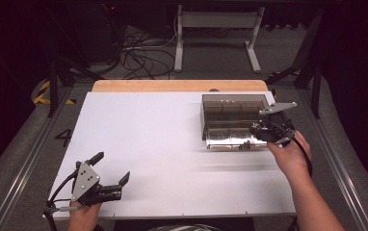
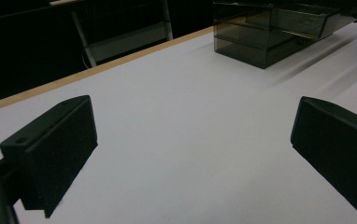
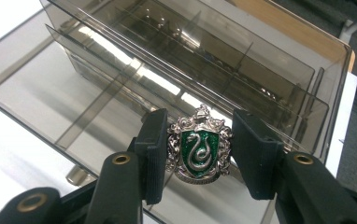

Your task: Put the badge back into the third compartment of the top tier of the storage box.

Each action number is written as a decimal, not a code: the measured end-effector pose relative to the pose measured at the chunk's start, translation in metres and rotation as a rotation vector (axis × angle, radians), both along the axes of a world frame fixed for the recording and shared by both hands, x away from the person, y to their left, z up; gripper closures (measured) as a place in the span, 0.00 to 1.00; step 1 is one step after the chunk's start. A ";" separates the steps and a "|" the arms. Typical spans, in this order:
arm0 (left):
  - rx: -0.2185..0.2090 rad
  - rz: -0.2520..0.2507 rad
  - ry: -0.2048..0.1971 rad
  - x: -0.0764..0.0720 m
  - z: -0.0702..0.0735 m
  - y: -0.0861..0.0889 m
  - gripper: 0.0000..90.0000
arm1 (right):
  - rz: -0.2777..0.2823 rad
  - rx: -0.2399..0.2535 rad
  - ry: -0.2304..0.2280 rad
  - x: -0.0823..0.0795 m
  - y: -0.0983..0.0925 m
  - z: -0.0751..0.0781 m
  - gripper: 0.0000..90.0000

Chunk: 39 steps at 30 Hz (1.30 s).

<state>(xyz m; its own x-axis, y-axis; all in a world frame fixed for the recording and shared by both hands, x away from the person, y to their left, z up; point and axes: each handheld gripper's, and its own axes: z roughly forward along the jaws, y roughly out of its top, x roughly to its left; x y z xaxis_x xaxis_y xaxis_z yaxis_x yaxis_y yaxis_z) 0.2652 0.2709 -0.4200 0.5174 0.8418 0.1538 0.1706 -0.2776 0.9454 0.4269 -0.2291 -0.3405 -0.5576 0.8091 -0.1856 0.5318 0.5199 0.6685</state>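
A smoky clear plastic drawer box (image 1: 230,120) stands at the right of the white table, with one drawer (image 3: 64,93) pulled out toward me. My right gripper (image 1: 264,131) hovers over that open drawer, shut on a silver crest badge (image 3: 199,148) with a green shield and a silver snake. The badge is pinched by its two sides between the black pads and faces the camera. The drawer has thin dividers, and the compartments I can see hold nothing. My left gripper (image 1: 111,168) rests near the table's front left corner, open, with bare table between its pads (image 2: 50,149).
The white table sheet (image 1: 148,139) lies on a wooden top whose far edge (image 1: 177,85) shows behind it. Beyond the table stand a white frame (image 1: 216,29) and loose cables (image 1: 138,55) on the floor. Metal rails (image 1: 23,163) run along both sides.
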 end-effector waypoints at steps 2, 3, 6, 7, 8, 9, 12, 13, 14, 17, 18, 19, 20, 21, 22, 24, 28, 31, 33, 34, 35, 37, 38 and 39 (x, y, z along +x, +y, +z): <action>0.002 0.000 -0.003 0.000 0.000 0.000 0.01 | -0.005 0.000 0.006 0.001 -0.001 -0.001 0.64; -0.001 0.000 -0.001 0.000 0.000 0.000 0.01 | -0.008 -0.004 0.008 0.001 -0.003 -0.001 0.64; -0.001 0.001 0.000 0.000 0.000 0.000 0.01 | -0.016 -0.012 0.017 0.002 -0.005 -0.003 0.64; -0.001 0.001 0.000 0.000 0.000 0.000 0.01 | -0.020 -0.016 0.020 0.002 -0.006 -0.004 0.64; -0.001 0.001 0.000 0.000 0.000 0.000 0.01 | -0.023 -0.017 0.022 0.003 -0.006 -0.005 0.64; -0.001 0.001 0.000 0.000 0.000 0.000 0.01 | -0.025 -0.015 0.028 0.003 -0.007 -0.006 0.64; 0.000 0.000 0.000 0.000 0.000 0.000 0.01 | -0.034 -0.026 0.034 0.004 -0.009 -0.008 0.64; -0.001 0.001 0.000 0.000 0.000 0.000 0.01 | -0.036 -0.028 0.036 0.004 -0.010 -0.008 0.64; -0.002 0.001 0.000 0.000 0.000 0.000 0.01 | -0.038 -0.028 0.042 0.004 -0.011 -0.009 0.64; 0.000 0.001 -0.001 0.000 0.000 0.000 0.01 | -0.046 -0.033 0.051 0.005 -0.013 -0.010 0.64; 0.002 0.001 0.000 0.000 0.000 0.000 0.01 | -0.046 -0.036 0.054 0.006 -0.014 -0.011 0.64; 0.001 0.000 -0.002 0.000 0.000 0.000 0.01 | -0.048 -0.037 0.059 0.006 -0.015 -0.012 0.64; 0.003 0.000 0.000 0.000 0.000 0.000 0.01 | -0.050 -0.039 0.062 0.006 -0.015 -0.012 0.64; 0.003 0.000 0.001 0.000 0.000 0.000 0.01 | -0.051 -0.040 0.067 0.007 -0.016 -0.013 0.64; 0.001 0.001 -0.001 0.000 0.000 0.000 0.01 | -0.052 -0.041 0.070 0.007 -0.016 -0.014 0.64; 0.001 0.000 0.000 0.000 0.000 0.000 0.01 | -0.055 -0.044 0.078 0.008 -0.017 -0.015 0.64; 0.001 0.000 0.000 0.000 0.000 -0.001 0.01 | -0.057 -0.046 0.091 0.010 -0.019 -0.017 0.64; 0.000 0.000 0.000 0.000 0.000 0.000 0.01 | -0.058 -0.046 0.102 0.011 -0.019 -0.018 0.64; 0.000 0.000 0.000 0.000 0.000 0.000 0.01 | -0.059 -0.050 0.109 0.012 -0.020 -0.019 0.64; 0.001 0.000 0.000 0.000 0.000 0.000 0.01 | -0.059 -0.051 0.112 0.013 -0.020 -0.020 0.64; 0.001 0.000 0.000 0.000 0.000 0.000 0.01 | -0.060 -0.051 0.116 0.013 -0.020 -0.020 0.64; 0.002 0.000 0.001 0.000 0.000 0.000 0.01 | -0.061 -0.054 0.123 0.014 -0.021 -0.021 0.64; 0.002 0.000 0.001 0.000 0.000 0.000 0.01 | -0.062 -0.053 0.126 0.014 -0.021 -0.022 0.64; 0.002 0.000 0.001 0.000 0.000 0.000 0.01 | -0.062 -0.054 0.129 0.015 -0.021 -0.022 0.64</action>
